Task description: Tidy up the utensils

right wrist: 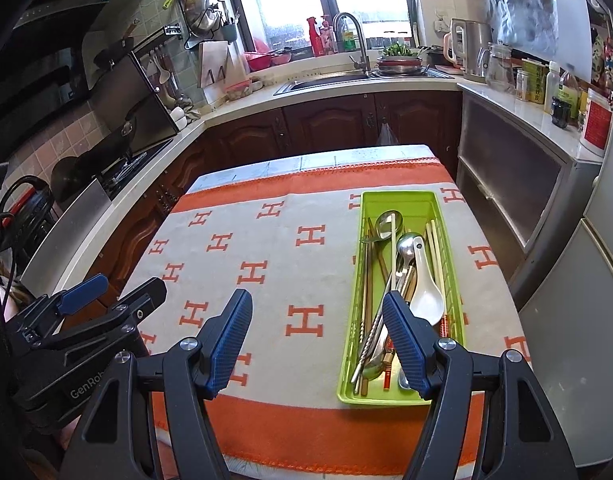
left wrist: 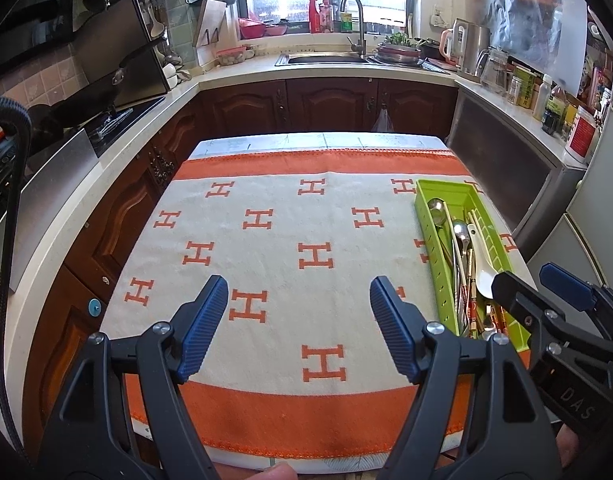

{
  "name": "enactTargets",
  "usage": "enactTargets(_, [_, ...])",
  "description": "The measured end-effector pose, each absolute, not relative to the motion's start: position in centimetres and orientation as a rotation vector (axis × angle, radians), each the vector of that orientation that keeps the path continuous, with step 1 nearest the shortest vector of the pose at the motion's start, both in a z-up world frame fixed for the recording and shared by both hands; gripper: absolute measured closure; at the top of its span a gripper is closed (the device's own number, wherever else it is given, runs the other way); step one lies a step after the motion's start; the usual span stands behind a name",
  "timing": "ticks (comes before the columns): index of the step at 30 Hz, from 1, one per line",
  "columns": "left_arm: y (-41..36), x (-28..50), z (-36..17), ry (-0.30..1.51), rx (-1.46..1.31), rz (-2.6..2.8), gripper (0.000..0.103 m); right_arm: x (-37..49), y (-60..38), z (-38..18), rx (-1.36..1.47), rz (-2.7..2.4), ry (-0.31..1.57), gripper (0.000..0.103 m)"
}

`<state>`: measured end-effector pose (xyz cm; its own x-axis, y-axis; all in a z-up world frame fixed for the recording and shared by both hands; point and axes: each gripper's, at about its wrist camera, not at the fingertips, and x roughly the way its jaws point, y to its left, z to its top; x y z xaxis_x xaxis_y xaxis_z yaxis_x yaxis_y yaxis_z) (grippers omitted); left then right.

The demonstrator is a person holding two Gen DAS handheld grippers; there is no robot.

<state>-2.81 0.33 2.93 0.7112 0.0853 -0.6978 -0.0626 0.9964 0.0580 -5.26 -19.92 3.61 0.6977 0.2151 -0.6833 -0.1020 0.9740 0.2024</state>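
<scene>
Utensils (right wrist: 402, 280) beyond right gripper's (right wrist: 318, 312) jaws

1. A bright window (right wrist: 330, 4) sits in the far wall, and daylight pours in through it (the panes are washed out white).
2. Directly below the window, a steel sink (right wrist: 326, 80) with a tall curved faucet (right wrist: 352, 40) is set into a pale countertop (left wrist: 242, 72).
3. Under the sink run dark carved wooden cabinets (left wrist: 326, 104).
4. Left of the sink, pans (right wrist: 200, 4) hang on a green-tiled wall, with a stove (right wrist: 122, 172) further left.
5. Right of the sink stand a kettle (right wrist: 472, 50), bottles and jars, then a grey fridge (right wrist: 578, 320).
6. In front of the sink stands a table (right wrist: 306, 162) covered by an orange and cream cloth (left wrist: 286, 240) patterned with H letters.
</scene>
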Motion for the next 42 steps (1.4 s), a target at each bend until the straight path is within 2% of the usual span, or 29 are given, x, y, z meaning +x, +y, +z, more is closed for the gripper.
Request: enactTargets(42, [0.27, -3.03, 2.1, 0.797, 0.026, 0.062, 0.032, -5.12, -19.42, 2.95, 0.156, 0.19, 0.806, 0.034])
